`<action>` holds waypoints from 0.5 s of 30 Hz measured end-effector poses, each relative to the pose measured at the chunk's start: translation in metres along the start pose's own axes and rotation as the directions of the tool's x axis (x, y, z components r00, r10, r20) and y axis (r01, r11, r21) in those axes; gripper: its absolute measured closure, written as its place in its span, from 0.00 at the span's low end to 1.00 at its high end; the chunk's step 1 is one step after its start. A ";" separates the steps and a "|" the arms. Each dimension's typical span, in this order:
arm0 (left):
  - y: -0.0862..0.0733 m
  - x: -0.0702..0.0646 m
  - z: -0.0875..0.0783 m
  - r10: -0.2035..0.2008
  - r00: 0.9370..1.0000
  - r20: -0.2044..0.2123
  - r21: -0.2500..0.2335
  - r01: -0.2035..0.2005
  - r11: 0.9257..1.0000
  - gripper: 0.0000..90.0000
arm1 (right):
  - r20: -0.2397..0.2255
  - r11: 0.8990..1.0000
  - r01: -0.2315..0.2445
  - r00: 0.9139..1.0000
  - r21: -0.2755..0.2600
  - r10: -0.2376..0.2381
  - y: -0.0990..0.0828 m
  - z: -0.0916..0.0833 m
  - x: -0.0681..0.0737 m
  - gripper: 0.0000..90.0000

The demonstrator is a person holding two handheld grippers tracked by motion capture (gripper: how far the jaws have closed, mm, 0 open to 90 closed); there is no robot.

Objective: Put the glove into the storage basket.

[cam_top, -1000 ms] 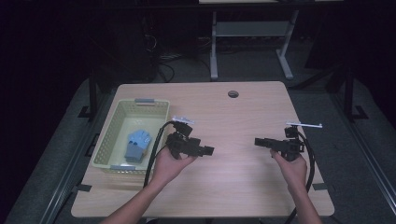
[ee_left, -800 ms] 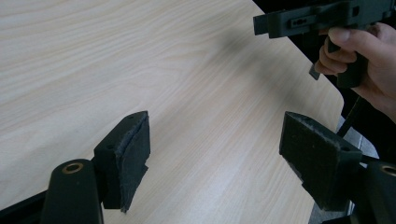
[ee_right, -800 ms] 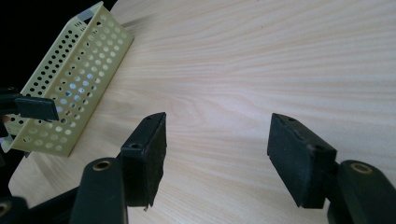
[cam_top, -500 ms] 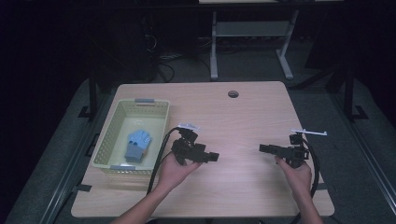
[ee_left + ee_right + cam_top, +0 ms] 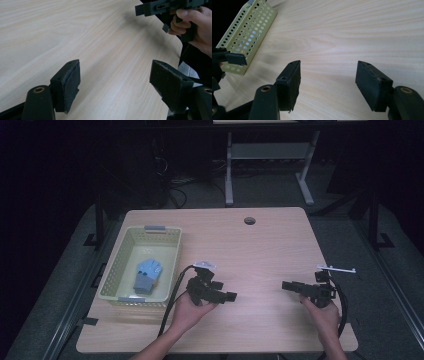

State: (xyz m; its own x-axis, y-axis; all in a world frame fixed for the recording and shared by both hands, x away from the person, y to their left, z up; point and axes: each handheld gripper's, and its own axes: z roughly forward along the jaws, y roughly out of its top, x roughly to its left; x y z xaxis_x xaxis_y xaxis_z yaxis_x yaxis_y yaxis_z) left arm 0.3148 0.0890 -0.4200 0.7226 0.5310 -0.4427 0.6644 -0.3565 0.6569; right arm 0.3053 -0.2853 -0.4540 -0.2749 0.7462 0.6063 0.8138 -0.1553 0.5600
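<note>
With both jaws released and empty, lower the left hand-held gripper [image 5: 227, 296] and right hand-held gripper [image 5: 286, 285] level onto the surface [image 5: 260, 245] near its front edge, well apart.

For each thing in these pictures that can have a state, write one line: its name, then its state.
left gripper: jaws open, nothing between them, over bare wood.
right gripper: jaws open, empty, pointing toward the left gripper.
basket: upright on the table's left side, holding one thing.
blue glove: lying flat inside the basket.
table: bare wood between the grippers.
</note>
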 end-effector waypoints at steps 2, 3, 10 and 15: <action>-0.006 0.000 0.000 -0.006 1.000 0.011 0.000 0.006 1.000 0.27 | 0.001 1.000 0.009 1.000 0.004 -0.009 -0.003 0.000 0.001 0.40; -0.008 -0.001 0.001 -0.005 1.000 0.011 -0.001 0.005 1.000 0.27 | -0.002 1.000 0.008 1.000 0.004 -0.008 -0.005 -0.001 0.001 0.40; -0.027 -0.005 -0.002 0.022 1.000 0.017 -0.018 -0.021 1.000 0.27 | -0.016 1.000 0.016 1.000 -0.009 -0.016 -0.016 -0.008 0.004 0.39; -0.040 -0.006 -0.004 0.035 0.999 0.013 -0.037 -0.034 0.999 0.27 | -0.044 1.000 0.020 0.999 -0.016 -0.021 -0.027 -0.011 0.007 0.37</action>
